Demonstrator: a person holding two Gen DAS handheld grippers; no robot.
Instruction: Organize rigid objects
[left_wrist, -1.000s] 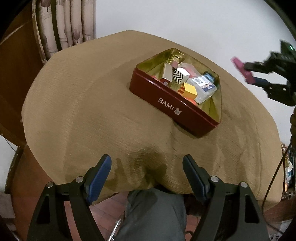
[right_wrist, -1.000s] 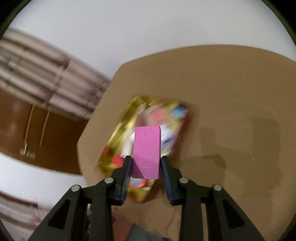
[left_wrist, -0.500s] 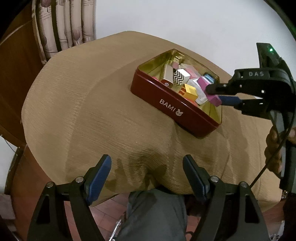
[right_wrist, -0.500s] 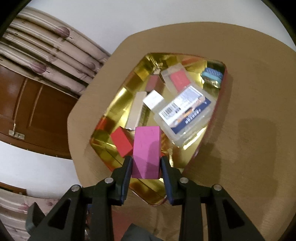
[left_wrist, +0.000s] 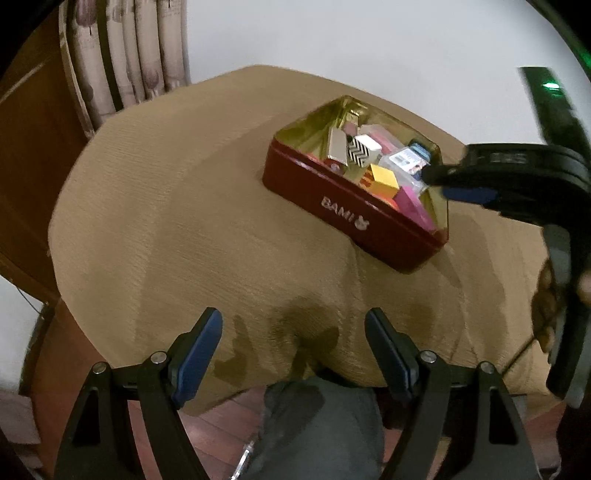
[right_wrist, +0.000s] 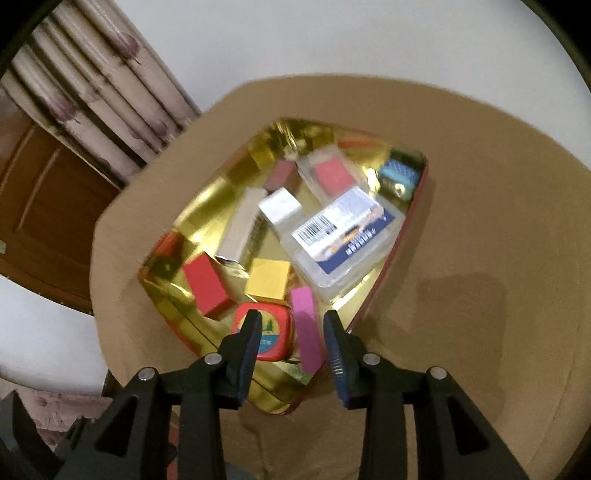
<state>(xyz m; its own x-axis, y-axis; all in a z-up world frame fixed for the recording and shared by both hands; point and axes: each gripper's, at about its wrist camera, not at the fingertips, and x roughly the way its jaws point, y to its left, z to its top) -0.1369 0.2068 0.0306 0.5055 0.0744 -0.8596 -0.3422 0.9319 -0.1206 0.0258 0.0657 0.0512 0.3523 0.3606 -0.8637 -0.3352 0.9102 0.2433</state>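
Note:
A red tin with a gold inside (left_wrist: 354, 218) (right_wrist: 207, 210) stands on the tan tablecloth and holds several small rigid things. The pink block (right_wrist: 307, 328) (left_wrist: 413, 206) lies in its near corner, free of any fingers. Beside it are a yellow cube (right_wrist: 267, 278), a red block (right_wrist: 207, 286), a round red tin (right_wrist: 264, 332) and a clear plastic case (right_wrist: 347, 240). My right gripper (right_wrist: 291, 321) is open just above the pink block; it also shows in the left wrist view (left_wrist: 443, 181). My left gripper (left_wrist: 293, 332) is open and empty at the table's near edge.
The round table (left_wrist: 184, 221) has bare cloth to the left of and in front of the tin. A curtain (left_wrist: 122, 66) and a wooden door (right_wrist: 44, 214) stand behind it. A person's knee (left_wrist: 317, 424) is under the near edge.
My right gripper carried the pink block over the tin, opened and let it go; the block now lies in the tin's near corner. The left gripper has not moved.

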